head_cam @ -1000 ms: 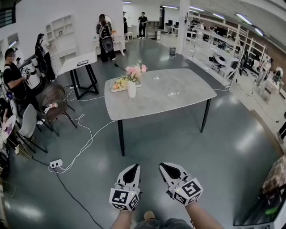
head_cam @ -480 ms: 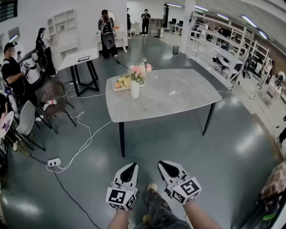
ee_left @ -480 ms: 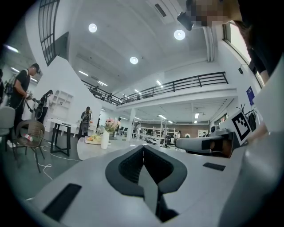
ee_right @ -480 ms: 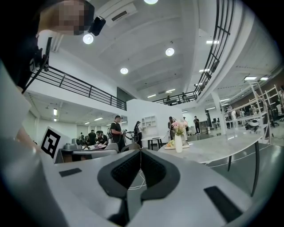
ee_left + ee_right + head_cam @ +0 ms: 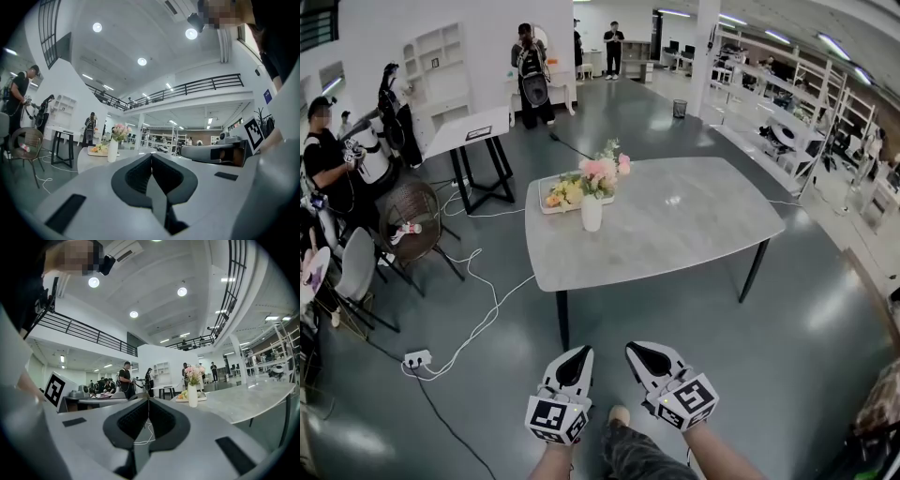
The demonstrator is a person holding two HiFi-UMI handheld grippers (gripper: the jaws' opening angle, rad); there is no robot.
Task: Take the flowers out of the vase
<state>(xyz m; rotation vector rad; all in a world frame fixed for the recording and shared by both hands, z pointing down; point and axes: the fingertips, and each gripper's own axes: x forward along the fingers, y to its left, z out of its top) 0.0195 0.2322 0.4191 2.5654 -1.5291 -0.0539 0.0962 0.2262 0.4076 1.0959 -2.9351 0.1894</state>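
- Pink and cream flowers [image 5: 602, 173] stand bunched in a slim white vase [image 5: 592, 214] on the grey oval-cornered table [image 5: 694, 220]. The vase is close to the table's left edge and on the near side of a shallow tray of yellow blooms [image 5: 560, 196] by the far-left corner. From here I can't tell whether vase and tray touch.
- Both tools are well apart from the vase, with open floor and the table's near edge between them.
- The left gripper [image 5: 577, 357] has its jaws pressed together with nothing between them, and it points level.
- The right gripper [image 5: 641, 354] is clenched the same way, also empty and level.
- The vase lies straight ahead, roughly on the line between the two tools and a shade to the left. Each gripper's own view puts it off to one side of the jaw line, not dead centre.
- The stems run upright, so I'd judge the pull has to go up along that axis, with the jaws opened first.
- The left gripper looks marginally nearer, though there is little in it.
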